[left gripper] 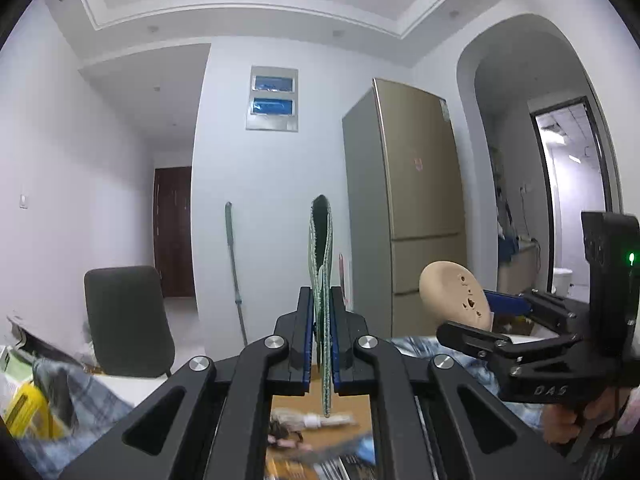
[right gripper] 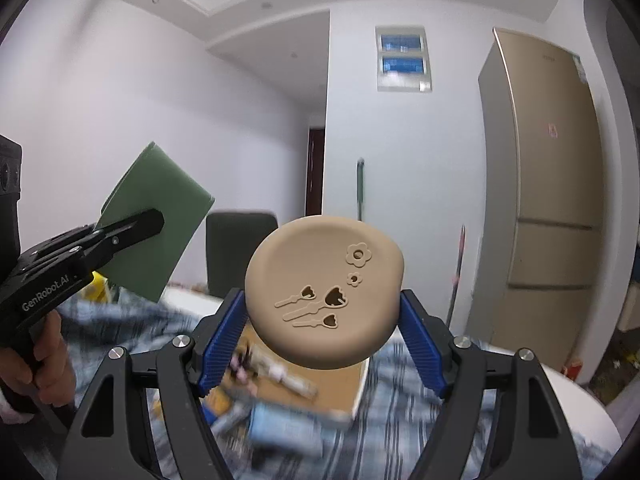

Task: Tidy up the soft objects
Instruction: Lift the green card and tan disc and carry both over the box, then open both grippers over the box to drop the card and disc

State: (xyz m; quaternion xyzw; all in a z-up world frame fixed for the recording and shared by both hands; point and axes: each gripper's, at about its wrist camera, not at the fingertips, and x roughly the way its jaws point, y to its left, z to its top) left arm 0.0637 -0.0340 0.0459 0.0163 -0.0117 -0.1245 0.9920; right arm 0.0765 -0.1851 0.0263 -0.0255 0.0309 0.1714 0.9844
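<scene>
My left gripper (left gripper: 322, 320) is shut on a thin green scouring pad (left gripper: 321, 264), seen edge-on and held upright in the air. In the right wrist view the same pad (right gripper: 160, 224) shows as a flat green sheet at the left, clamped in the left gripper (right gripper: 154, 222). My right gripper (right gripper: 322, 312) is shut on a round beige soft pad (right gripper: 320, 292) with flower cut-outs, held up off the table. That beige pad (left gripper: 454, 294) also shows at the right of the left wrist view, in the right gripper (left gripper: 486, 320).
Below lies an open cardboard box (right gripper: 320, 384) with mixed items, on a blue plaid cloth (right gripper: 400, 420) over a white table (right gripper: 576, 408). A dark chair (left gripper: 128, 320), a mop (left gripper: 236, 272) and a gold fridge (left gripper: 420, 208) stand behind.
</scene>
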